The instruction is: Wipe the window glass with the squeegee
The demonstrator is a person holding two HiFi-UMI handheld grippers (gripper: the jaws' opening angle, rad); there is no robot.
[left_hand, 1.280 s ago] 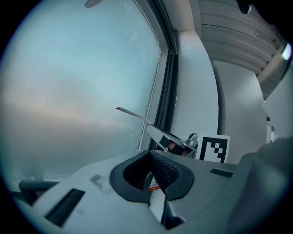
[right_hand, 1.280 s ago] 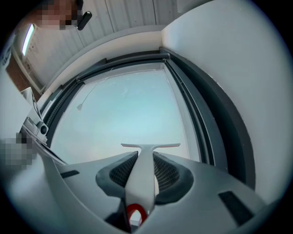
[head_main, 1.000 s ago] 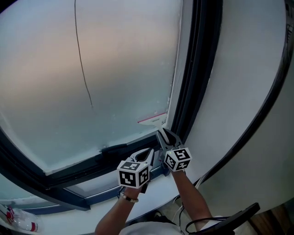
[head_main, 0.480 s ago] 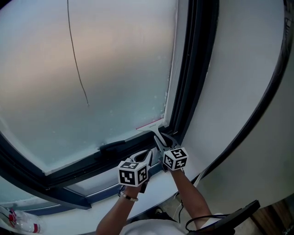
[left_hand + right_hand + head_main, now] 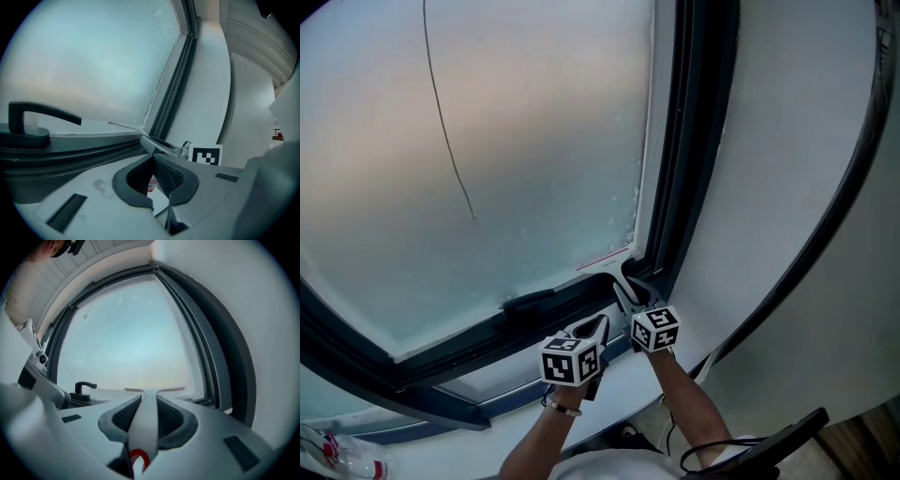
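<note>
The frosted window glass (image 5: pixel 516 141) fills most of the head view. The squeegee's white blade (image 5: pixel 604 259) lies across the glass at its lower right corner, just above the dark bottom frame. My right gripper (image 5: pixel 625 281) is shut on the white squeegee handle (image 5: pixel 144 420), and its blade (image 5: pixel 154 390) spreads out ahead of the jaws. My left gripper (image 5: pixel 602 323) hangs just left of and below the right one, shut with nothing between its pads (image 5: pixel 166 173). From the left gripper view the blade (image 5: pixel 126 125) shows as a thin line on the glass.
A dark window handle (image 5: pixel 528 300) sits on the bottom frame, left of the squeegee, also visible as handle (image 5: pixel 33 124). The dark side frame (image 5: pixel 694 141) and white wall (image 5: pixel 787 187) rise on the right. A white sill (image 5: pixel 619 389) runs below my grippers. A plastic bottle (image 5: pixel 337 455) lies at the lower left.
The right gripper has drawn the squeegee down the glass, closer to the bottom frame at the right corner. The left gripper has stayed beside it, still shut.
</note>
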